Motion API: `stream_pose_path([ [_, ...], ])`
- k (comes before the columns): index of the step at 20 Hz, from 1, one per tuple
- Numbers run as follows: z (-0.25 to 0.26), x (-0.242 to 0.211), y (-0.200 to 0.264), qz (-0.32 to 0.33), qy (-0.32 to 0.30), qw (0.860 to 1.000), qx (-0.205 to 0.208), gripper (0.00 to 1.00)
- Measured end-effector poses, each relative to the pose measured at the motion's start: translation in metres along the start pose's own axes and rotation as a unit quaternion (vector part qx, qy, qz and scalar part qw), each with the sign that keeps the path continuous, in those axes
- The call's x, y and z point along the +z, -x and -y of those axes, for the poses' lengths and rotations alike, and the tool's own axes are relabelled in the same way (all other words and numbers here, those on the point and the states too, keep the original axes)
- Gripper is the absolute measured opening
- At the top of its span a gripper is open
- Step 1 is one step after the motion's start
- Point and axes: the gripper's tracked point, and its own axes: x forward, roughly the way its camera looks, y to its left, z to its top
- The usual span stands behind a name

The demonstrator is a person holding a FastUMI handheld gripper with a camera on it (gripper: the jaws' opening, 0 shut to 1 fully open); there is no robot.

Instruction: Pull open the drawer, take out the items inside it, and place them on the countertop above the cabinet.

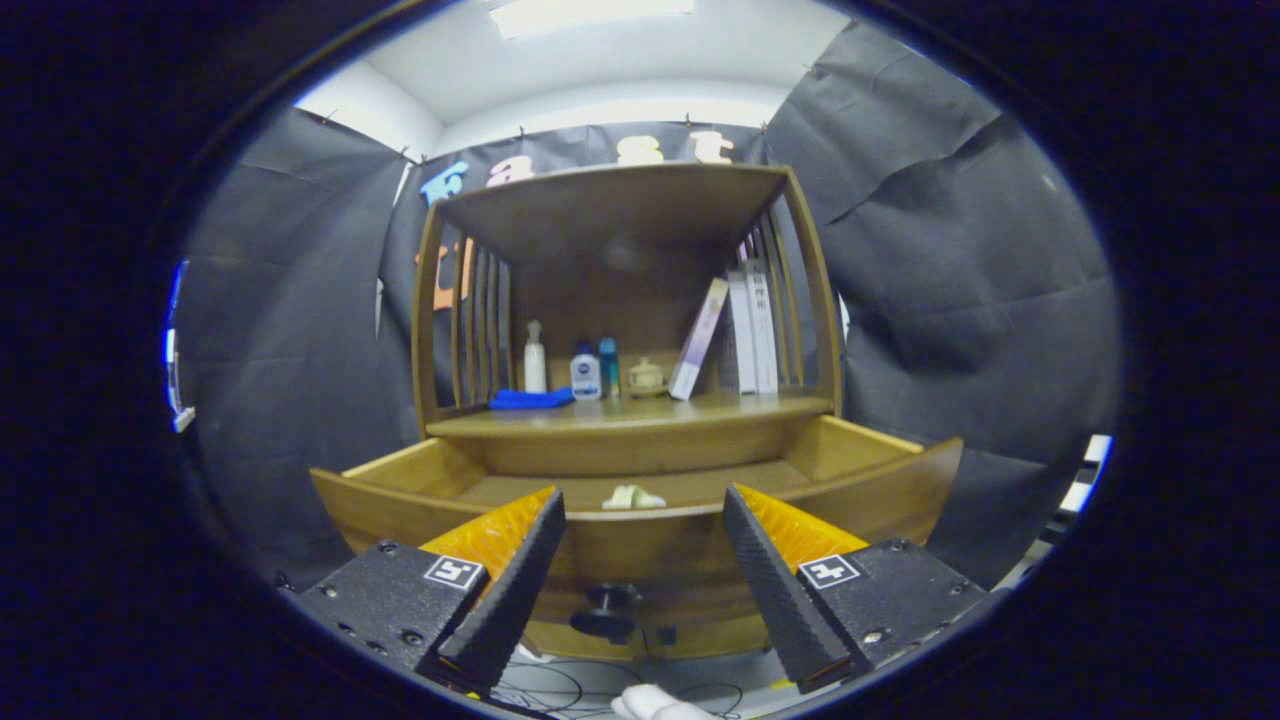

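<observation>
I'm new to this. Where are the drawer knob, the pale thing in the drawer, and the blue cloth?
drawer knob (pixel 607 610), gripper view, its round face.
pale item (pixel 632 497), gripper view, its middle.
blue cloth (pixel 531 399), gripper view, its middle fold.

Wooden cabinet (pixel 625 300), centre of frame. Countertop (pixel 640 412) under its shelf roof carries, left to right: blue cloth (pixel 531 399), white pump bottle (pixel 535 360), small white bottle (pixel 585 374), teal bottle (pixel 608 366), small lidded pot (pixel 645 377), one leaning book (pixel 698 340), upright books (pixel 752 328). Drawer (pixel 640 500), lower centre, pulled open; a pale item (pixel 632 497) lies on its floor.
</observation>
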Motion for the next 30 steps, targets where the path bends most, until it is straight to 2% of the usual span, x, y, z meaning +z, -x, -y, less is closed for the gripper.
stream_pose_path([
  [5, -0.007, 0.068, -0.017, 0.034, 0.015, 0.999, 0.015, 0.99],
  [8, -0.013, 0.098, -0.041, 0.027, 0.019, 0.999, 0.027, 0.99],
  [12, -0.021, 0.120, -0.076, -0.019, 0.000, 0.999, 0.029, 0.99],
  [17, -0.032, 0.114, -0.121, -0.109, -0.019, 0.993, 0.033, 0.99],
  [20, -0.036, 0.083, -0.143, -0.198, -0.037, 0.979, 0.027, 0.99],
  [22, -0.042, 0.057, -0.158, -0.261, -0.024, 0.965, 0.028, 0.99],
  [25, -0.041, 0.031, -0.175, -0.310, 0.008, 0.951, 0.019, 0.97],
  [28, -0.043, -0.001, -0.179, -0.377, 0.004, 0.926, 0.016, 0.95],
  [30, -0.038, -0.022, -0.177, -0.420, -0.003, 0.908, -0.002, 0.92],
])
